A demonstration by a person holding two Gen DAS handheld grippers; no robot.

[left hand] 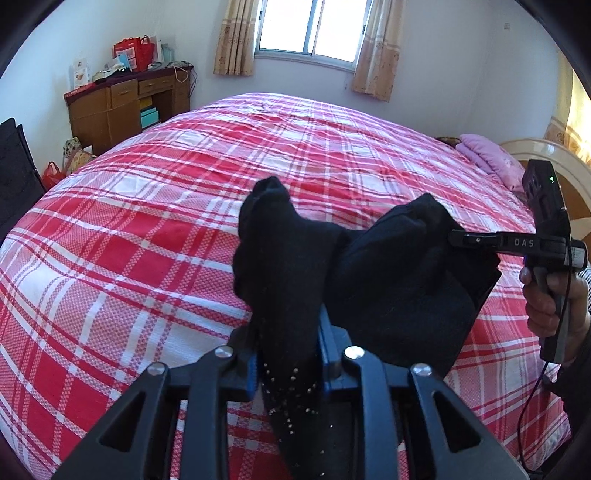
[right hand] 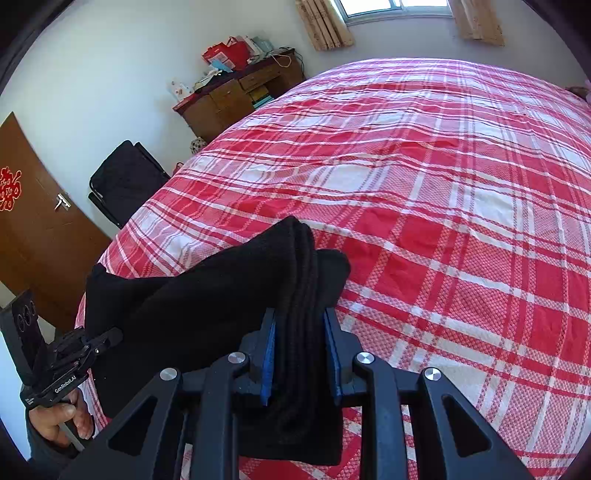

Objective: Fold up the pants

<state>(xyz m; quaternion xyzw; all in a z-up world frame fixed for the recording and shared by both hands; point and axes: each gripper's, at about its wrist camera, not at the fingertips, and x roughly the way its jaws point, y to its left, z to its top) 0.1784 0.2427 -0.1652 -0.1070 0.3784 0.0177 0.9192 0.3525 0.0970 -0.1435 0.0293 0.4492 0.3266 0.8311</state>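
- The black pants (left hand: 388, 266) are bunched up and held in the air above the bed (left hand: 147, 229), which is covered in a red and white plaid sheet.
- The left hand-held gripper (left hand: 290, 354) is clamped on one gathered end of the pants; black cloth fills the gap between its blue-padded fingers (left hand: 252, 373), and a strip with small pale studs hangs down from them.
- The right hand-held gripper (right hand: 301, 354) pinches a thick stack of folded layers of the pants (right hand: 221, 295) between its blue pads (right hand: 269, 354), so its jaws stand closed on the cloth.
- In the left wrist view the right hand-held gripper (left hand: 456, 236) reaches in from the side of the bed's headboard (left hand: 546, 155), its tip buried in the pants, with the person's hand (left hand: 546, 302) on the handle.
- In the right wrist view the left hand-held gripper (right hand: 110, 338) touches the other end of the pants, at the bed's near edge.
- A purple pillow (left hand: 491, 158) lies on the bed by the headboard.
- A wooden desk (left hand: 122, 107) with red bags stands past the bed's far corner, below the window (left hand: 314, 26).
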